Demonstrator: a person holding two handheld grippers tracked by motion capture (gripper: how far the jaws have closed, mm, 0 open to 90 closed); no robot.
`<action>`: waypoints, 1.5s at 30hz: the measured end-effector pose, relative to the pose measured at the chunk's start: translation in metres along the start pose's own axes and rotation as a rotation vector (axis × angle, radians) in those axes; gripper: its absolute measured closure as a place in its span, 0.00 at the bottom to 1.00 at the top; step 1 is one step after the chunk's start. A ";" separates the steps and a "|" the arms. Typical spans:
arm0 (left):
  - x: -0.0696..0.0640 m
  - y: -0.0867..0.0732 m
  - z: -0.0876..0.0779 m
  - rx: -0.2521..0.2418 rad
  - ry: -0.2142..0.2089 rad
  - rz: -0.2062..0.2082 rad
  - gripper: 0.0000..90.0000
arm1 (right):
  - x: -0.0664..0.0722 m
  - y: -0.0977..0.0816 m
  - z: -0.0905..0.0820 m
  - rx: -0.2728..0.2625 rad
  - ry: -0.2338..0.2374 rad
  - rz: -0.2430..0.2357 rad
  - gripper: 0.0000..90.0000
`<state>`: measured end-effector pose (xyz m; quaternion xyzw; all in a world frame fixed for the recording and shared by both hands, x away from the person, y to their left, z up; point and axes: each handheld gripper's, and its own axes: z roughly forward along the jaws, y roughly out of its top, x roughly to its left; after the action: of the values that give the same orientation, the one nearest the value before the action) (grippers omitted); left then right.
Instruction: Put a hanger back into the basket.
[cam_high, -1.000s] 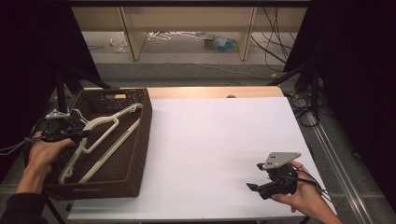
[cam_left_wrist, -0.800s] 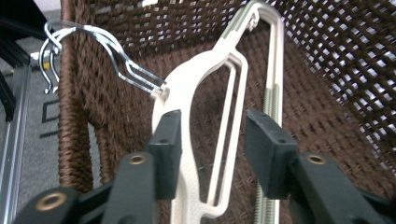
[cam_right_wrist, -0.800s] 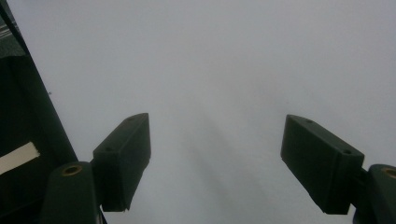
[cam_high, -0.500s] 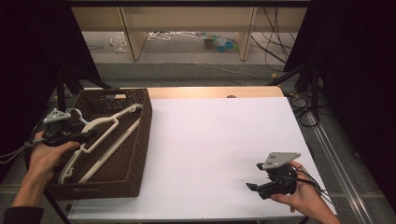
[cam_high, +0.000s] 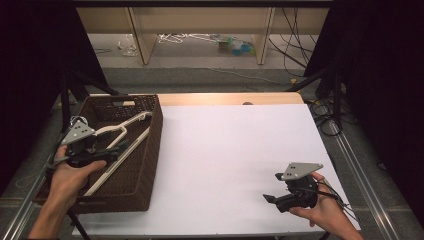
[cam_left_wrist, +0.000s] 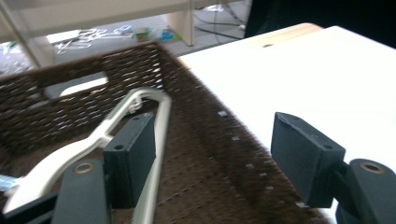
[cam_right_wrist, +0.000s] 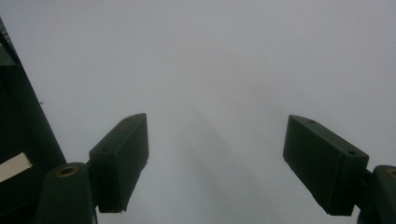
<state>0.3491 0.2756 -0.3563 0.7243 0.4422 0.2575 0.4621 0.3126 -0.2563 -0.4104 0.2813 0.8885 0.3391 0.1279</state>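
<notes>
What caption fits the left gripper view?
Open left hand-held gripper above the wicker basket, white hanger beside one jaw.

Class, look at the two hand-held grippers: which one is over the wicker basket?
The left gripper, over the brown basket beside the white hanger. The right gripper hovers over the bare white table.

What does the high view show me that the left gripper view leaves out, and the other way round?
High view: the right claw, open over the white table, and clutter on the floor beyond the table. Left gripper view: the left claw up close, its jaws just opened wide and pinching nothing, with the white hanger close beside one jaw. Both: the brown woven basket, the hanger lying inside it, and the white table next to it.
</notes>
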 end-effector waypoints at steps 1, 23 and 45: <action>-0.004 0.000 0.000 -0.003 -0.010 0.010 0.33 | 0.000 0.000 0.000 -0.001 -0.004 0.003 0.26; -0.079 -0.007 0.013 -0.063 -0.158 0.062 0.20 | 0.001 0.000 0.004 -0.093 0.000 0.028 0.21; -0.108 -0.028 0.013 -0.107 -0.209 0.104 0.18 | 0.005 0.002 0.014 -0.148 0.000 0.023 0.20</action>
<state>0.2961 0.1798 -0.3836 0.7432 0.3393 0.2274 0.5299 0.3147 -0.2449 -0.4197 0.2812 0.8578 0.4053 0.1445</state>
